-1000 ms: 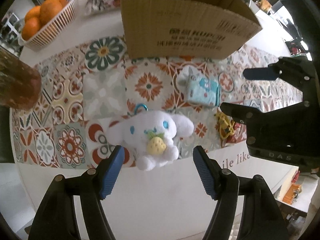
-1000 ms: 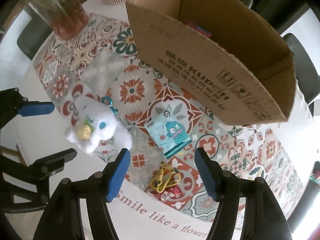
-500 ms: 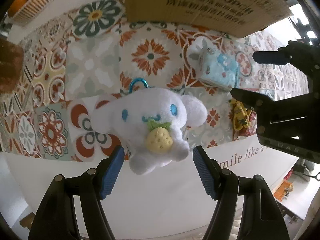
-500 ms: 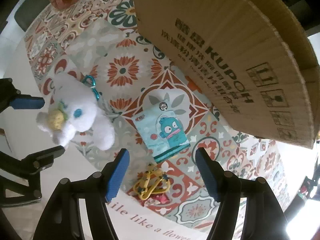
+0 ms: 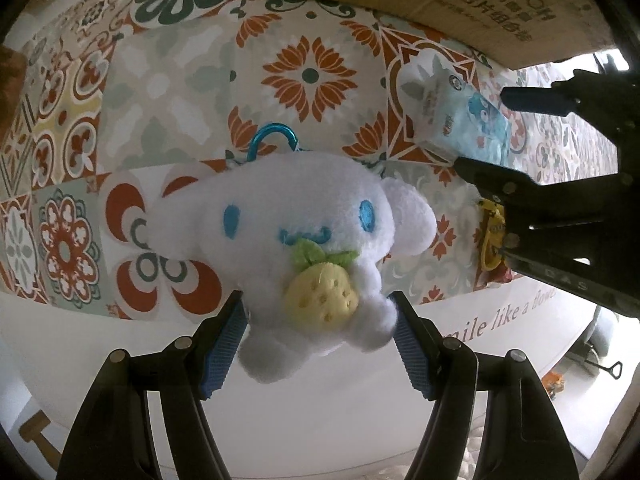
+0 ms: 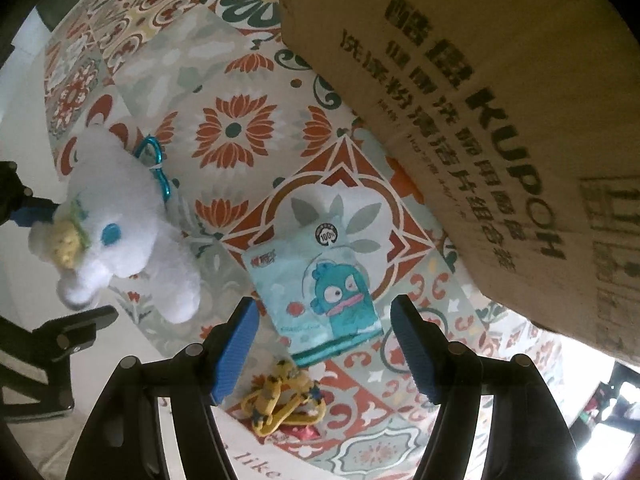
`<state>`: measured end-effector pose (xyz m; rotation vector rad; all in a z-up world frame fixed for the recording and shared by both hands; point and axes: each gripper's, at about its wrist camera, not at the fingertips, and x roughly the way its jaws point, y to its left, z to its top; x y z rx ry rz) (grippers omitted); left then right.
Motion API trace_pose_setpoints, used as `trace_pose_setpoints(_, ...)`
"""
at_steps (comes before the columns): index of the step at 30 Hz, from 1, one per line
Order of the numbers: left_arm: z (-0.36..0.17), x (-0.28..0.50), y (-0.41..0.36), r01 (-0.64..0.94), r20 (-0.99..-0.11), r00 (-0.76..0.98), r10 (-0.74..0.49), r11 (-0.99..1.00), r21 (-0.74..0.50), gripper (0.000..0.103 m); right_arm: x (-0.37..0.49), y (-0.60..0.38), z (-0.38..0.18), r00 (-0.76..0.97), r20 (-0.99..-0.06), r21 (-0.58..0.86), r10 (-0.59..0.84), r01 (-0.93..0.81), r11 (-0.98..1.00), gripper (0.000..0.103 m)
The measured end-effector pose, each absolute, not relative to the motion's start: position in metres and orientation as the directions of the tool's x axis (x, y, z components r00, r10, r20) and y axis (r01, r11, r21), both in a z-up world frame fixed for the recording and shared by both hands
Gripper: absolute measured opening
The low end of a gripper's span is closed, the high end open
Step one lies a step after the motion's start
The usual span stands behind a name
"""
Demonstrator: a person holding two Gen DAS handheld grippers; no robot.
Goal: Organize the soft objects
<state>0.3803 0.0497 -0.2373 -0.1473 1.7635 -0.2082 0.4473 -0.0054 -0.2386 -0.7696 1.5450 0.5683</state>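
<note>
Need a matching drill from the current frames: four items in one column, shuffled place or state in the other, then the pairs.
1. white plush
2. pale blue packet
3. yellow keychain
4. cardboard box

a. lying between the open right gripper's fingers
b. standing behind the packet, printed side showing
c. lower body between the open left gripper's fingers
d. at the mat's near edge, under the right gripper

Pairs: 1-c, 2-a, 3-d, 4-b

the left gripper (image 5: 320, 334) was held low with its jaws spread, blue pads (image 5: 224, 344) touching either side of something. the right gripper (image 6: 324, 344) was held open.
</note>
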Motion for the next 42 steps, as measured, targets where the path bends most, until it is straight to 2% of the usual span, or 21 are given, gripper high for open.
trace_pose_setpoints(12,-0.250,0.391,0.069,-0.018,-0.954,-0.173,-0.246,0.969,-0.247,0.058,0.453,-0.001,-0.269,-0.043,-0.996,-0.029,-0.084,-0.707,0.707,0.069)
trace_pose_setpoints(15,-0.246,0.388,0.069,-0.022,-0.959,-0.141,-0.244,0.970,-0.243,0.056,0.449,-0.008,-0.272,-0.048,-0.997,-0.011,-0.059,-0.682,0.732,0.062)
trace_pose_setpoints(16,-0.244,0.386,0.069,-0.024,-0.961,-0.130,-0.245,0.970,-0.243,0.056,0.446,-0.013,-0.272,-0.049,-0.997,-0.006,-0.053,-0.674,0.739,0.055)
trace_pose_setpoints(21,-0.241,0.379,0.074,-0.046,-0.964,-0.066,-0.258,0.966,-0.255,0.055,0.436,-0.023,-0.273,-0.038,-0.999,0.015,-0.011,-0.613,0.790,0.055)
trace_pose_setpoints(37,-0.217,0.328,0.100,-0.075,-0.947,0.116,-0.298,0.949,-0.308,0.054,0.380,-0.080,-0.236,0.205,-0.973,0.040,0.107,-0.306,0.951,0.055)
trace_pose_setpoints(42,-0.192,0.320,0.099,-0.049,-0.942,0.178,-0.286,0.953,-0.298,0.054,0.373,-0.088,-0.212,0.260,-0.958,0.059,0.124,-0.243,0.968,0.055)
